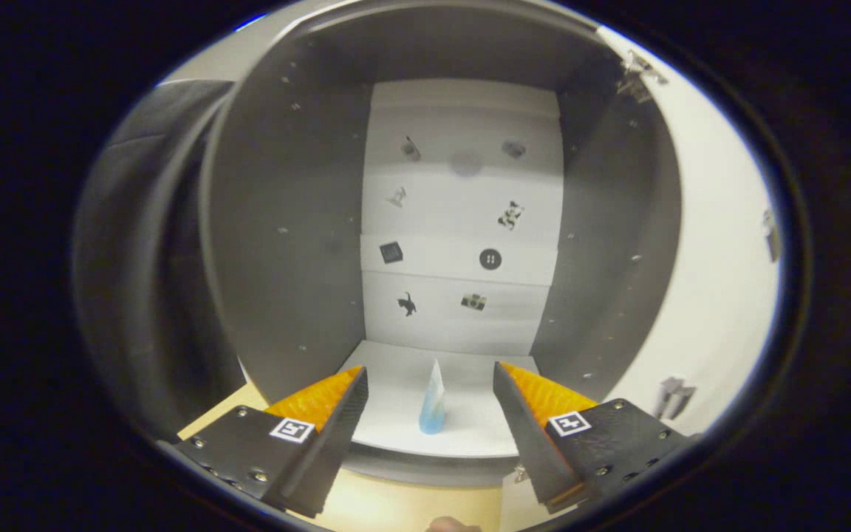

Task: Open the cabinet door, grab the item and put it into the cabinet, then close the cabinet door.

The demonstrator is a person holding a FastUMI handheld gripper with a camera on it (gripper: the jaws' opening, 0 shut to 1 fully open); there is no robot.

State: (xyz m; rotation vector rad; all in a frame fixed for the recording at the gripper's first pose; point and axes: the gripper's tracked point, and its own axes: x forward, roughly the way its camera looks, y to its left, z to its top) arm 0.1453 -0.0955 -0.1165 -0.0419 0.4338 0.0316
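The cabinet (pixel 285 222) stands open in front of me, with grey side walls and a white back panel carrying small dark pictures. Its white door (pixel 721 244) is swung out to the right. A small cone-shaped item (pixel 433 405), white at the tip and blue at the base, stands upright on the cabinet's white floor (pixel 396 384), just inside the front edge. My gripper (pixel 430 377) is open, its fingers spread to either side of the item and a little short of it, touching nothing.
A light wooden tabletop (pixel 396 506) lies under the fingers, in front of the cabinet. Dark cloth (pixel 145 244) hangs to the left of the cabinet. A metal hinge (pixel 640 74) sits at the top of the door.
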